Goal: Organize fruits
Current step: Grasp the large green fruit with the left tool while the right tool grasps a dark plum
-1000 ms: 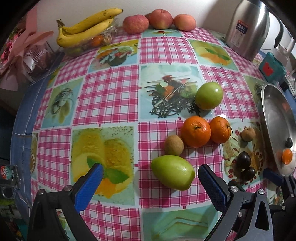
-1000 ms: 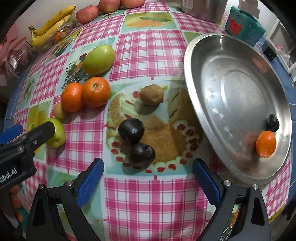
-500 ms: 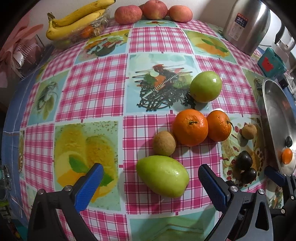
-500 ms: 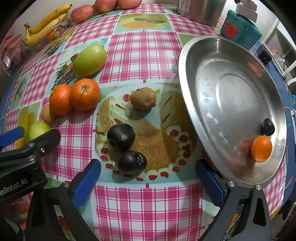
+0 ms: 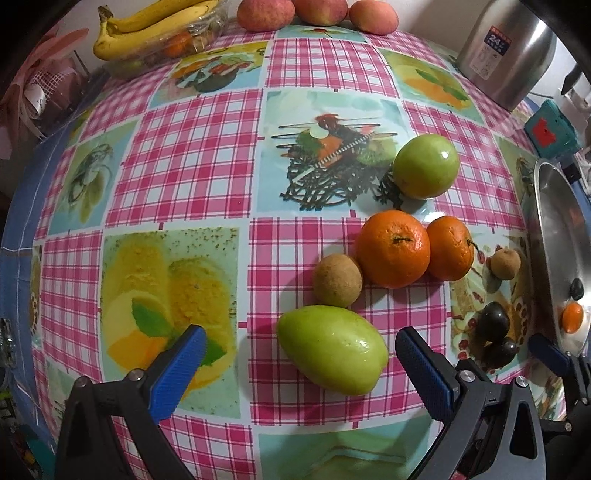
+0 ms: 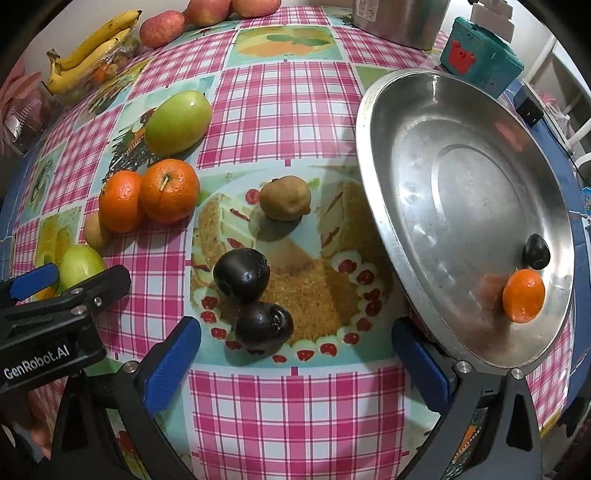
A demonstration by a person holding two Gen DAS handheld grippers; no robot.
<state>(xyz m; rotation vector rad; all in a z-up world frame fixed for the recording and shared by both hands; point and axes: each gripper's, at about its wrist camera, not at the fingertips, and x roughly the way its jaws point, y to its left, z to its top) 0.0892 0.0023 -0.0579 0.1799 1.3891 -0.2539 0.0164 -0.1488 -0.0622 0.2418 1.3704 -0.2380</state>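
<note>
Left wrist view: green mango (image 5: 330,349) lies between spread jaws.

Checked pink tablecloth (image 5: 192,158), steel kettle (image 5: 506,48) at the far edge, teal box (image 6: 480,55) beside it.

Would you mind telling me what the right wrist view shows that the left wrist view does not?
Only the right wrist view shows the whole inside of the steel tray, and the left gripper's body from outside. Only the left wrist view shows the elongated green fruit in full, between the open left gripper, and the steel kettle's label. Both show the two oranges, both dark plums, the round green apple, the bananas and the small orange in the tray.
</note>
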